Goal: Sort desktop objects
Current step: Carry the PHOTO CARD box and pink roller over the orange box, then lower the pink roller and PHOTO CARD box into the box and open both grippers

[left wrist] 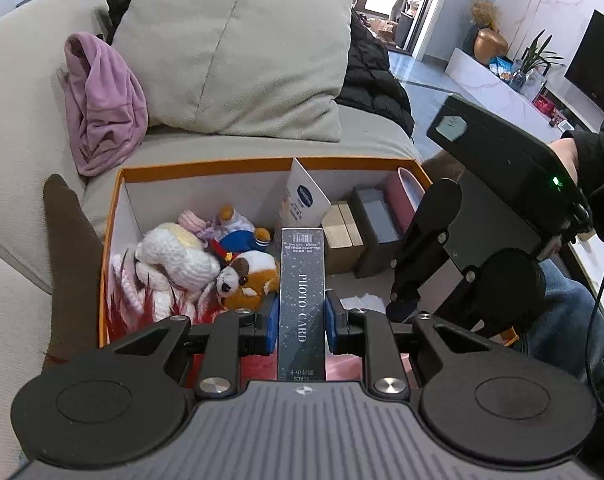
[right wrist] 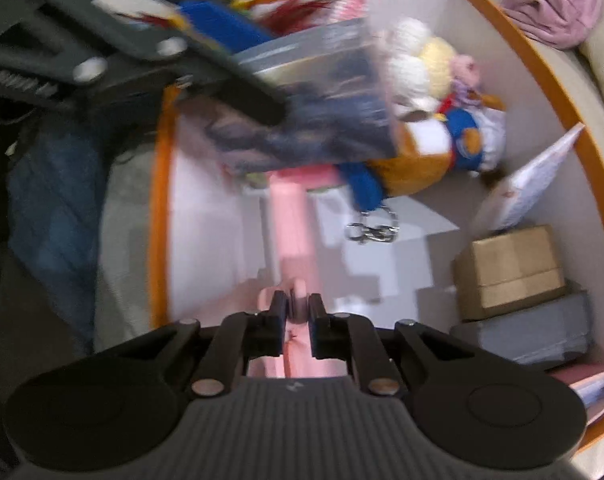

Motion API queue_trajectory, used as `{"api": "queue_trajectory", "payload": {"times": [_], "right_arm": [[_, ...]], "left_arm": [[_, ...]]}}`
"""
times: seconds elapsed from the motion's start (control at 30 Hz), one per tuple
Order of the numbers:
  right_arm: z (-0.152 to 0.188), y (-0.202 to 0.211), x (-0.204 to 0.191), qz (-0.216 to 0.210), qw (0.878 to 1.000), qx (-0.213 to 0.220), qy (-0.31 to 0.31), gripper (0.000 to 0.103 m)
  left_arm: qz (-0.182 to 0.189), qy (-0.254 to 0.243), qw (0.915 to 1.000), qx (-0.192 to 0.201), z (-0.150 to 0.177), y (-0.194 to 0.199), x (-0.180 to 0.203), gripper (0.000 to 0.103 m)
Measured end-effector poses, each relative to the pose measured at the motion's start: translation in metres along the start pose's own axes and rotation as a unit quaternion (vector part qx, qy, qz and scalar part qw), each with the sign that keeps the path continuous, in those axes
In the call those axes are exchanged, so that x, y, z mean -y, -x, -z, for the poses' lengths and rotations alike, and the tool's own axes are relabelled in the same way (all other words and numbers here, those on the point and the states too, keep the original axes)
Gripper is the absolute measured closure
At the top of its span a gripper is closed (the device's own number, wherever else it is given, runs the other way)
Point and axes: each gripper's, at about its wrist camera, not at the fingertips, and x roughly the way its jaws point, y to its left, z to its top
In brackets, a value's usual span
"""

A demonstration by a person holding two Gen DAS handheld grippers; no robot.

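**Both grippers over the orange-rimmed box, each with an item between its fingers**

Left gripper (left wrist: 302, 330): blue pads pressed on the two long sides of a dark photo card box (left wrist: 302, 300), held end-on over the near wall of the storage box (left wrist: 262, 165). Gripping the narrow faces keeps the label side up and the box pointed toward the back wall; judged to be heading for the row of boxes rather than the toy side.

Right gripper (right wrist: 296, 312): fingers only slightly apart around a thin pink object (right wrist: 290, 216) lying on the box floor near the near wall. Blur prevents telling whether the pads press on it.

Contents look grouped: plush toys (left wrist: 206, 264) in the left half, a tan carton (left wrist: 341, 234) and grey carton (left wrist: 377, 220) along the right wall, a white card (left wrist: 303, 196) leaning at the back wall.

The box sits on a beige sofa (left wrist: 22, 120), a cushion (left wrist: 238, 44) and pink cloth (left wrist: 102, 104) behind. Beyond: tiled floor, low cabinet.
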Motion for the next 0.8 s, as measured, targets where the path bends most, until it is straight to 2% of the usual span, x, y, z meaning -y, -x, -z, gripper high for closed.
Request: {"api": "queue_trajectory", "payload": {"times": [0.13,0.23,0.33,0.5,0.53,0.6,0.73,0.8], "right_arm": [[0.002,0.001,-0.001,-0.01,1.0,0.003,-0.003,0.09],[0.003,0.002,0.001,-0.038,0.999,0.002,-0.011,0.093],[0.0,0.001,0.002,-0.01,1.0,0.005,-0.017,0.09],[0.005,0.005,-0.007,0.018,0.999,0.021,-0.025,0.088],[0.007,0.009,-0.01,0.026,0.999,0.03,-0.025,0.086],[0.013,0.022,-0.014,0.039,0.997,0.059,-0.036,0.076],[0.029,0.055,-0.016,0.077,0.986,0.121,-0.082,0.073],[0.037,0.067,-0.023,0.098,0.981,0.144,-0.091,0.073]], "left_arm": [[0.004,0.002,1.0,-0.006,0.0,-0.003,0.001,0.077],[0.011,-0.002,0.9999,-0.011,-0.002,-0.006,0.003,0.077],[0.018,-0.006,0.9997,-0.017,-0.003,-0.012,0.007,0.077],[0.002,0.021,0.9994,-0.025,-0.009,-0.024,0.003,0.077],[0.004,0.029,0.9992,-0.027,-0.011,-0.026,0.002,0.077],[0.014,0.042,0.9986,-0.028,-0.015,-0.03,0.002,0.077],[0.032,0.067,0.9963,-0.042,-0.022,-0.043,0.006,0.077],[0.031,0.055,0.9967,-0.051,-0.024,-0.051,0.014,0.077]]}}
